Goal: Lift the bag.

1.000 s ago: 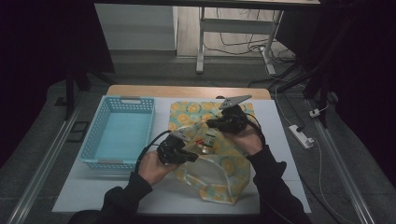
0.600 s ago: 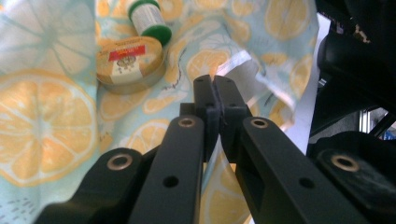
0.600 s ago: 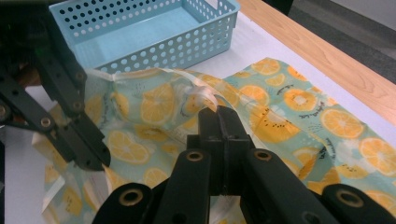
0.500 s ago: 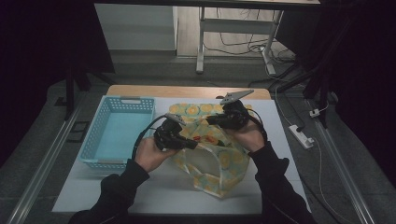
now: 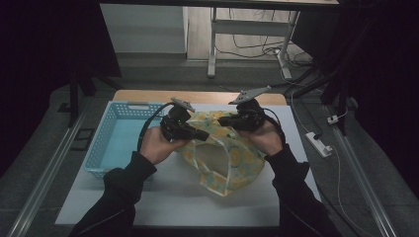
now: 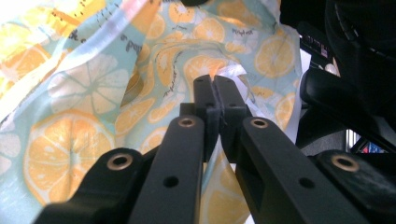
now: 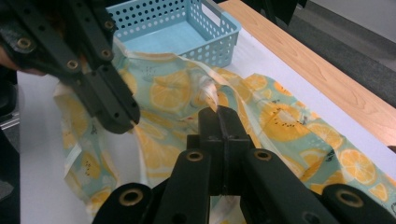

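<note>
— Where is the cloth?

— I hold the lemon-print cloth [image 5: 225,158] up off the white surface [image 5: 173,197], beside the blue basket [image 5: 106,148]. My left gripper [image 5: 201,135] and right gripper [image 5: 223,120] each have jaws pinching its upper edge.

White rectangular tabletop [image 5: 173,197] with a light wooden strip [image 5: 148,96] along the far edge. Resting on the left part, a light-blue perforated plastic basket [image 5: 101,148] with a handle slot in its far wall. Just right of the basket, at the centre, a crumpled pale-blue fabric bag printed with orange slices [image 5: 242,168], its lower folds lying on the white surface, its upper part lifted off it.
</note>
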Action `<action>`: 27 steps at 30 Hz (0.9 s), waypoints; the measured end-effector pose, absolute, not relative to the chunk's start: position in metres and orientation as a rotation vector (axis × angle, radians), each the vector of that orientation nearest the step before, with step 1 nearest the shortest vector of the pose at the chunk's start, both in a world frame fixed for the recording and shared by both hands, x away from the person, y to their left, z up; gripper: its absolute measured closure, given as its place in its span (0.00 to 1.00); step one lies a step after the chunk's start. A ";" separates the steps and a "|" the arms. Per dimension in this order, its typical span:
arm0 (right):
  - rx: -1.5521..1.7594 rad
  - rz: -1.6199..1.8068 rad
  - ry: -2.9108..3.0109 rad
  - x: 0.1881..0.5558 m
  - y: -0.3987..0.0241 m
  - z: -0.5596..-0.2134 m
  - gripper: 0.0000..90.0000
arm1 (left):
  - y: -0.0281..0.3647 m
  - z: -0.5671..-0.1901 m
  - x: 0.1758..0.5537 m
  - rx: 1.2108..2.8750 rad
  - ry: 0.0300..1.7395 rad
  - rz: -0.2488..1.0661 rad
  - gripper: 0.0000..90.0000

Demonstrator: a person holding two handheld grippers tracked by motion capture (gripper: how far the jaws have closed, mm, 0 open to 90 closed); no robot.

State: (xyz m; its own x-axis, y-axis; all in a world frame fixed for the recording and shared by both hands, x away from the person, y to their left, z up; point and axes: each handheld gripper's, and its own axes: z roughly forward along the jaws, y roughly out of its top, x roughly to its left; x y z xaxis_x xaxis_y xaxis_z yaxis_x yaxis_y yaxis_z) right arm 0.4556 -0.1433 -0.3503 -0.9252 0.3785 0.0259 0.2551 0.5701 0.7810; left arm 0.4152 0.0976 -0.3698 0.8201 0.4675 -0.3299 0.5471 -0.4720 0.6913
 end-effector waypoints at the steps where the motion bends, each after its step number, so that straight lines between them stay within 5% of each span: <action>1: 0.537 1.286 2.654 0.455 -0.143 -0.349 1.00 | 0.098 -0.367 0.417 2.148 0.738 -0.122 0.99; 27: 0.499 1.284 2.580 0.463 -0.139 -0.293 1.00 | 0.120 -0.303 0.439 2.061 0.731 -0.027 0.99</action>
